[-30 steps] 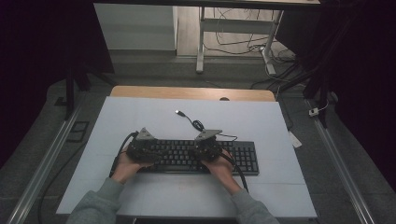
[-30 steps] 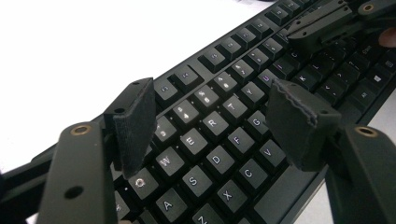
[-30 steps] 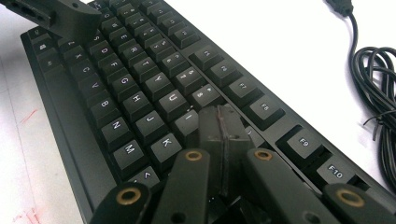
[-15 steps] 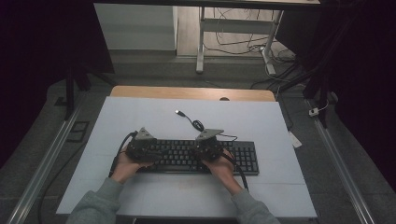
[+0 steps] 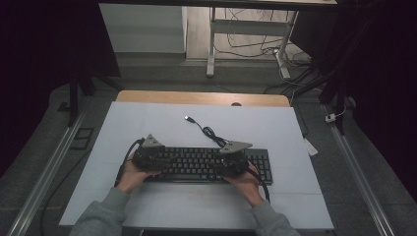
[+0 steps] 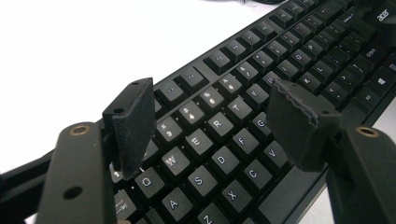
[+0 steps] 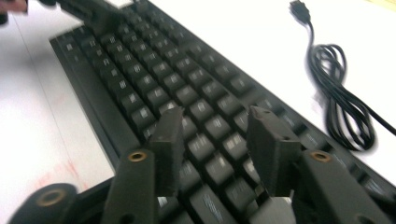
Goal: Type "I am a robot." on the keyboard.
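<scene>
We see a black keyboard [image 5: 209, 164] lying flat near the middle of the white counter [image 5: 147, 123], closer to its near edge, long side parallel to that edge. Our left tool [image 6: 210, 126] hangs over the keyboard's left end, above the letter keys, jaws apart with nothing between them. Our right tool [image 7: 215, 149] hangs over the keys right of centre; its jaws have just been opening and now stand apart, gripping nothing. The keyboard's black cable [image 5: 209, 132] lies coiled on the counter just beyond its far edge, the plug towards the far side.
</scene>
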`<state>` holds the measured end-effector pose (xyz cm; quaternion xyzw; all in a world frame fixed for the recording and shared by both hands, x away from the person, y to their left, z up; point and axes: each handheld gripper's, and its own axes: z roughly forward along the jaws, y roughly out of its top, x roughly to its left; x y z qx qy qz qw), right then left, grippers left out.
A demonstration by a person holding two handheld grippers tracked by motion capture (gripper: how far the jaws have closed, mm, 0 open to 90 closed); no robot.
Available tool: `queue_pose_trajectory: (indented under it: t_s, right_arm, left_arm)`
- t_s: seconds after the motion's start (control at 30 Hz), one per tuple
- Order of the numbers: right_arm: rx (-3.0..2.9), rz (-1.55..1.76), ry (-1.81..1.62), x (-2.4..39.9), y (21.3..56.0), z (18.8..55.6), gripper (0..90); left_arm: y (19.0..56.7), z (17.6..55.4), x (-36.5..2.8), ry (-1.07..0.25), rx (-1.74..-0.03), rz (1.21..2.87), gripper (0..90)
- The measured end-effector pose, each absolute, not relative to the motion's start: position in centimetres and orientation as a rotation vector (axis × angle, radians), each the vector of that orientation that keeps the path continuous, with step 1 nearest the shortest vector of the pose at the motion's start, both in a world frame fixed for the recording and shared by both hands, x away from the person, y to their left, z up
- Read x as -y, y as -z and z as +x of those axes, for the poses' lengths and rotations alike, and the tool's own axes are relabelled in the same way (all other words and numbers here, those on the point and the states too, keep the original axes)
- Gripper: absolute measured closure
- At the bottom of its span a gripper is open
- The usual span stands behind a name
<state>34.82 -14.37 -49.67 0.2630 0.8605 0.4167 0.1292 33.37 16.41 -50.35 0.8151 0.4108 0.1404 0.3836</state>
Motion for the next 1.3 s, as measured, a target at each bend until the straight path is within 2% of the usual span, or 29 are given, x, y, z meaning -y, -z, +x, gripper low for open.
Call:
queue_pose_trajectory:
  t_s: [0.43, 1.0, 1.13, 1.3]
  right_arm:
    - [-2.451, 0.830, -1.241, 18.8, 50.0, 33.7, 47.1]
    - [-2.436, 0.824, -1.235, 19.2, 49.8, 33.6, 46.6]
    - [-2.433, 0.829, -1.233, 19.2, 49.9, 33.7, 46.6]
    - [-2.441, 0.824, -1.220, 19.1, 50.0, 33.8, 46.6]
  left_arm:
    - [50.4, 33.4, -16.5, -0.361, -1.056, 2.079, 32.8]
    - [50.4, 33.4, -16.5, -0.380, -1.059, 2.062, 33.7]
    - [50.1, 33.5, -16.3, -0.366, -1.032, 2.033, 44.5]
    - [49.9, 33.5, -15.5, -0.374, -0.989, 2.052, 69.7]
